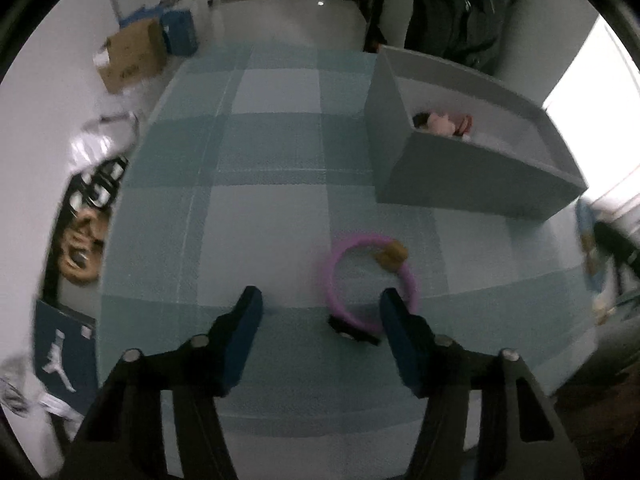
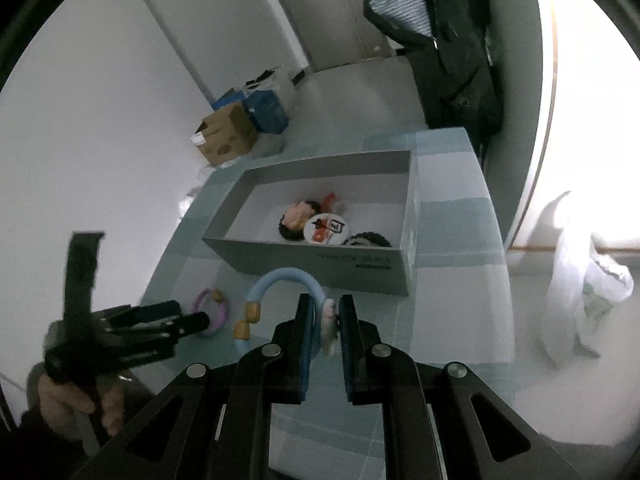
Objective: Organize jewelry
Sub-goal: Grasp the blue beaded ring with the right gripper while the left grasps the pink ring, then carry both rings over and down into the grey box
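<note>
A pink bracelet (image 1: 374, 276) with a tan charm lies on the checked teal tablecloth (image 1: 260, 184), just ahead of my left gripper (image 1: 320, 308), whose jaws are open and empty; it also shows in the right wrist view (image 2: 212, 312). My right gripper (image 2: 325, 320) is shut on a light blue bracelet (image 2: 280, 280) with tan beads and a white charm, held above the cloth. A grey open box (image 2: 320, 256) ahead holds a doll-head charm, a round badge and a dark ring. The box also shows at the right in the left wrist view (image 1: 460, 172).
The left gripper and the hand holding it (image 2: 132, 328) show at lower left. Cardboard and blue boxes (image 2: 240, 128) stand on the floor by the wall. Dark coats (image 2: 460, 40) hang beyond the table. A white plastic bag (image 2: 580, 280) lies at the right.
</note>
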